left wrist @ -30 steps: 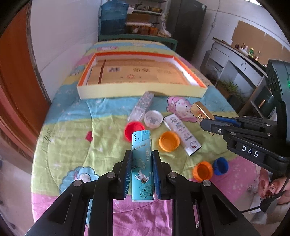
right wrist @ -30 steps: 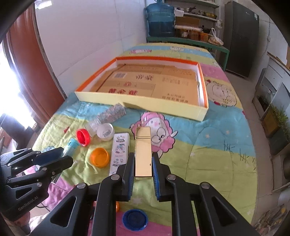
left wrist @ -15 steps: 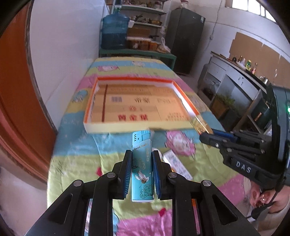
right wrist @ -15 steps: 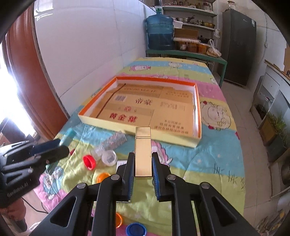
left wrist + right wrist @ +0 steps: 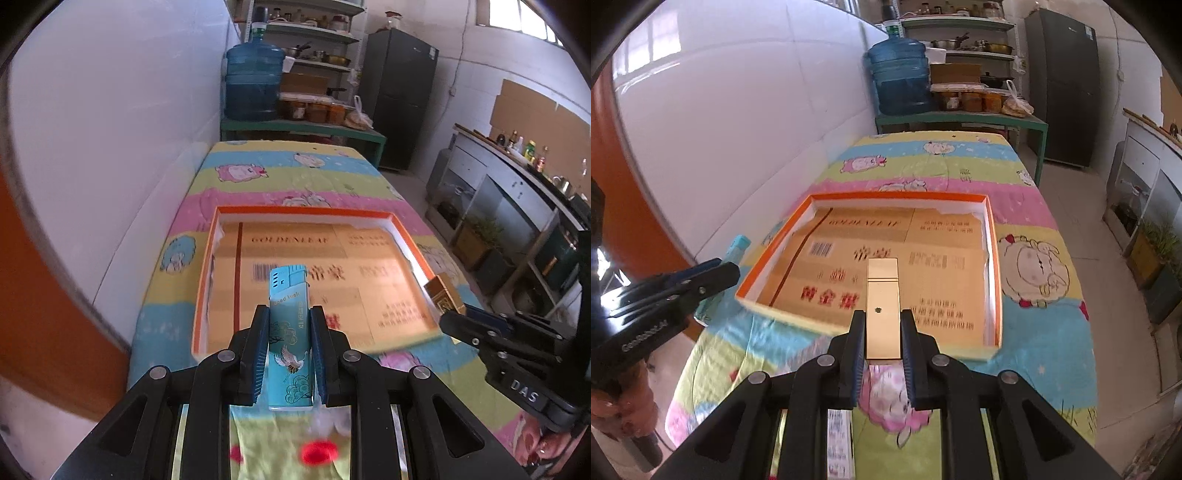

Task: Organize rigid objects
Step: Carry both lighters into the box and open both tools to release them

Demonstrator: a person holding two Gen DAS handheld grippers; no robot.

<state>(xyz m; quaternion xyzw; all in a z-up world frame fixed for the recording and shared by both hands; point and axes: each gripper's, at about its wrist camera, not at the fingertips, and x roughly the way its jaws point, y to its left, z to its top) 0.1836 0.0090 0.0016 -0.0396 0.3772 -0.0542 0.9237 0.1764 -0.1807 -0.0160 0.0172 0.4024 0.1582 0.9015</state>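
My left gripper (image 5: pixel 289 317) is shut on a teal lighter (image 5: pixel 290 332) with a crane print, held above the near edge of the orange-rimmed box (image 5: pixel 207 266). My right gripper (image 5: pixel 883 321) is shut on a gold lighter (image 5: pixel 883 310), also held over the box's near edge (image 5: pixel 798 317). The box is lined with brown cardboard (image 5: pixel 886 258) and holds nothing else. In the left wrist view the right gripper (image 5: pixel 458 317) shows at the right with the gold lighter (image 5: pixel 443 295). In the right wrist view the left gripper (image 5: pixel 713 273) shows at the left with the teal lighter's end (image 5: pixel 738 245).
The box lies on a cartoon-print cloth (image 5: pixel 1034 295) over a table. A red cap (image 5: pixel 319 452) and a white cap (image 5: pixel 334 421) lie below my left gripper. A white printed box (image 5: pixel 840 443) lies below my right gripper. A white wall (image 5: pixel 110 147) runs along the left.
Both grippers have risen and moved forward from the loose caps toward the box, each still holding its lighter. The box now fills the middle of both views.
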